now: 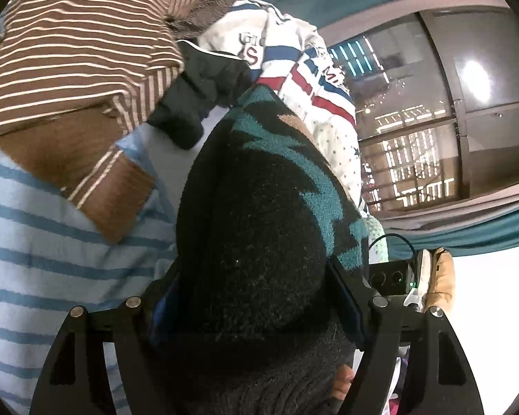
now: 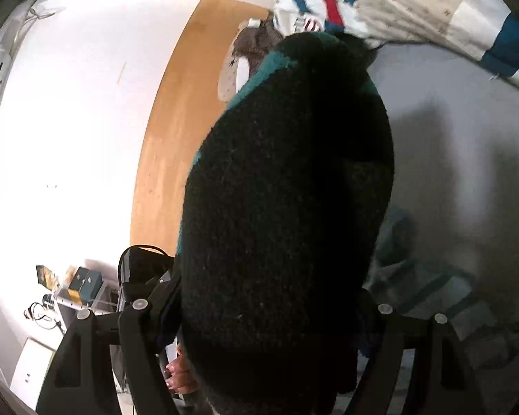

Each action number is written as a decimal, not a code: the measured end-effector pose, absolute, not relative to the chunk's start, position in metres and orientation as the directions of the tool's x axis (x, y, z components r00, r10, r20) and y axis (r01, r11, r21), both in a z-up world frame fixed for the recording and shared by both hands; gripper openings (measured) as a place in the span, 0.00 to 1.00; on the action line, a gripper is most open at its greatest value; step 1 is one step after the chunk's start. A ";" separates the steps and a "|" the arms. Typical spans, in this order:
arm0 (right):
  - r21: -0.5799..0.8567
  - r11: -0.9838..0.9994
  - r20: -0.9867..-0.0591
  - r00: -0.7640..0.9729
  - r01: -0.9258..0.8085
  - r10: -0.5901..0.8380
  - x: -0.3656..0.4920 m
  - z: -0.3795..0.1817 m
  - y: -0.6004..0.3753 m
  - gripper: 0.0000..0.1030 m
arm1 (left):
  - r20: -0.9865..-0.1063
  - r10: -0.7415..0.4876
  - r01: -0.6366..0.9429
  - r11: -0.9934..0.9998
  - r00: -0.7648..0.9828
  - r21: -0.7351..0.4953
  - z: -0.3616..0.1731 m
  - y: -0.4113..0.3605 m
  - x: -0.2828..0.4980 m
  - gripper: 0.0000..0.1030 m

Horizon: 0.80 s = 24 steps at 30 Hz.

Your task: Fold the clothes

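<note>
A thick black knit sweater with teal and tan zigzag pattern (image 1: pixel 259 228) fills the middle of the left wrist view. My left gripper (image 1: pixel 256 297) is shut on it, the fabric bunched between the fingers. The same sweater (image 2: pixel 287 190) fills the right wrist view, and my right gripper (image 2: pixel 270 311) is shut on it too; its fingertips are hidden by the fabric. The sweater is held up between both grippers.
A brown striped garment (image 1: pixel 72 55), a light blue striped one (image 1: pixel 34 242) and a white garment with red and blue stripes (image 1: pixel 315 79) lie in a pile. A dark window (image 1: pixel 415 110) and teal curtain (image 1: pixel 467 228) stand right. A wooden door (image 2: pixel 176 121) and white wall show.
</note>
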State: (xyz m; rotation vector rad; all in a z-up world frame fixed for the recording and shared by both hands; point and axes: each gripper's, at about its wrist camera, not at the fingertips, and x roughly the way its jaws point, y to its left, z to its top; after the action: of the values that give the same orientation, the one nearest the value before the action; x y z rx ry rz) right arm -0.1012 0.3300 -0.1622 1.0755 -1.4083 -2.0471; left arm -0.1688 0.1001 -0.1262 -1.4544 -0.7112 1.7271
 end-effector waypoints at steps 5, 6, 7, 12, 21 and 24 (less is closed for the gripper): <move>0.901 -0.430 -0.388 -0.523 -0.045 -0.759 -0.121 -0.164 0.264 0.77 | -0.552 0.823 -0.146 -0.568 -0.134 -0.810 -0.135 0.035 -0.169 0.75; 0.900 -0.435 -0.392 -0.504 -0.035 -0.770 -0.128 -0.165 0.248 0.77 | -0.551 0.820 -0.134 -0.569 -0.154 -0.811 -0.136 0.018 -0.170 0.75; 0.898 -0.440 -0.395 -0.483 -0.023 -0.782 -0.136 -0.165 0.230 0.77 | -0.549 0.818 -0.123 -0.571 -0.173 -0.812 -0.137 0.000 -0.171 0.75; 0.906 -0.419 -0.377 -0.331 0.064 -0.865 -0.191 -0.176 0.123 0.77 | -0.559 0.762 -0.073 -0.610 -0.327 -0.789 -0.138 -0.099 -0.170 0.75; 0.914 -0.363 -0.357 -0.069 0.179 -0.932 -0.330 -0.193 -0.044 0.77 | -0.600 0.588 0.094 -0.667 -0.543 -0.739 -0.140 -0.238 -0.202 0.75; 0.893 -0.367 -0.374 -0.026 0.261 -0.927 -0.310 -0.173 -0.027 0.77 | -0.571 0.575 0.110 -0.642 -0.586 -0.759 -0.138 -0.258 -0.226 0.75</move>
State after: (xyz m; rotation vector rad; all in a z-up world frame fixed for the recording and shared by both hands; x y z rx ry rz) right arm -0.3100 -0.0275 -0.1730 1.2825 -0.7841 -1.5760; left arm -0.2257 -0.2585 -0.1383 -1.2415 -1.1431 2.2952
